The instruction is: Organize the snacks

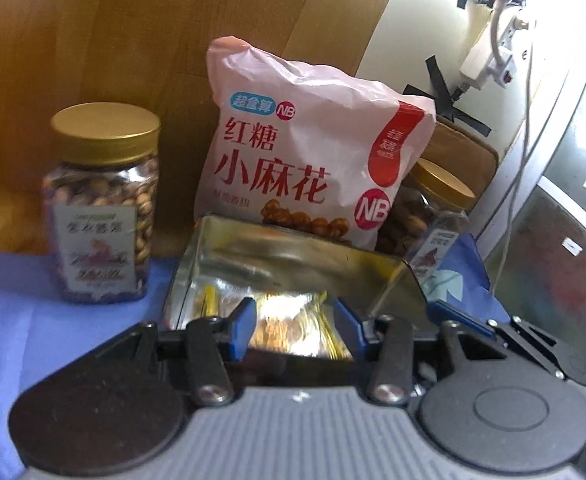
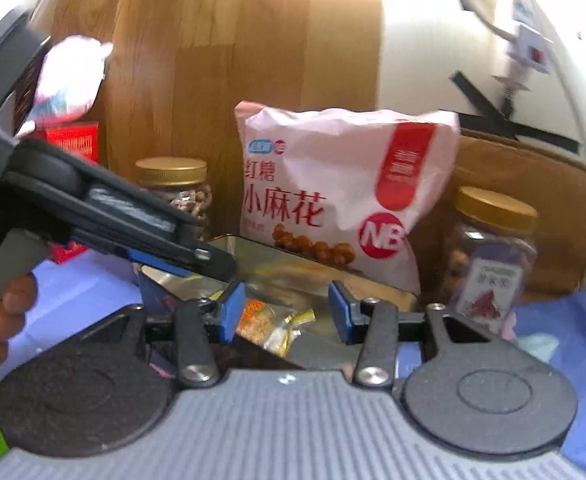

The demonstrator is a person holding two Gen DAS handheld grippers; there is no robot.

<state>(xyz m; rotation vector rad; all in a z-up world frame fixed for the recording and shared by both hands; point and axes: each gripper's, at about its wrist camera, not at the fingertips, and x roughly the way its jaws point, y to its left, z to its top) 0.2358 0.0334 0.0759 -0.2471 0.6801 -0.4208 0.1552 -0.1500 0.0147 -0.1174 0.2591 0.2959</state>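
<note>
Snacks are seen in an open metal tin [image 1: 293, 264] on the blue-covered desk [image 1: 33, 320]. Both the left gripper [image 1: 293, 320] and right gripper [image 2: 285, 312] are held wide over small wrapped packets [image 2: 269, 324], gripping nothing. A pink snack bag [image 1: 305, 160] is propped behind the tin, flanked by two gold-lidded jars [image 1: 103, 208]

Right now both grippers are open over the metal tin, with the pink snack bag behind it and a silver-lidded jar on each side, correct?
Nearly. The jar lids are gold, not silver: the left jar and right jar in both wrist views. The left gripper, right gripper, metal tin and pink snack bag are as stated.
</note>
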